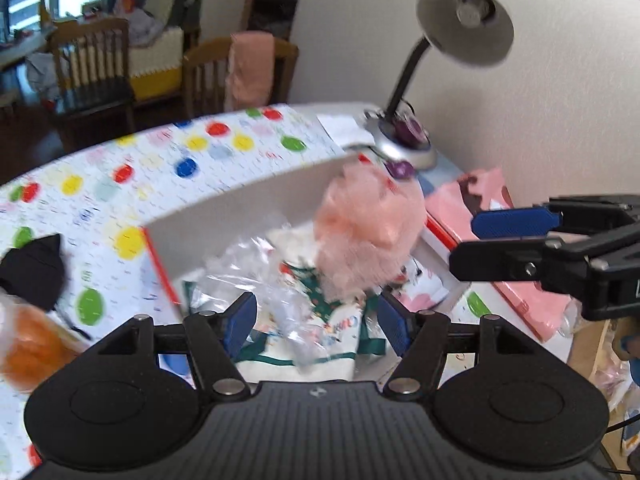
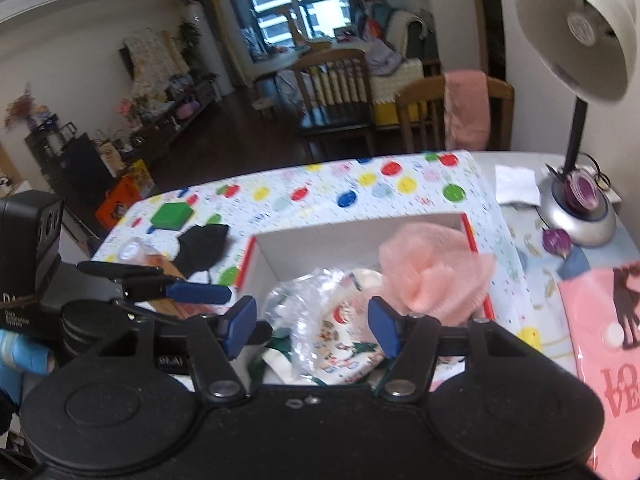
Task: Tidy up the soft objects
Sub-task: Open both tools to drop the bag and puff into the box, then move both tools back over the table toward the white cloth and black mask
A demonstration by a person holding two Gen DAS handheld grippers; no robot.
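A pink mesh bath pouf (image 1: pixel 368 232) is over the right side of the open white box (image 1: pixel 248 208), blurred, with neither gripper touching it; it also shows in the right wrist view (image 2: pixel 436 272). Inside the box lie a crinkled clear plastic bag (image 1: pixel 256 276) and a printed white cloth with green trim (image 2: pixel 348 340). My left gripper (image 1: pixel 316 320) is open above the box's near side. My right gripper (image 2: pixel 312 326) is open above the box too, and shows at the right of the left wrist view (image 1: pixel 496 236). A black soft item (image 1: pixel 34 272) lies on the dotted tablecloth.
A desk lamp (image 1: pixel 404 148) stands at the back right by the wall, with a purple ball (image 2: pixel 558 240) near its base. A pink bag (image 2: pixel 600 340) lies right of the box. An orange soft item in plastic (image 1: pixel 28 344) is at the left. A green block (image 2: pixel 172 216) sits far left.
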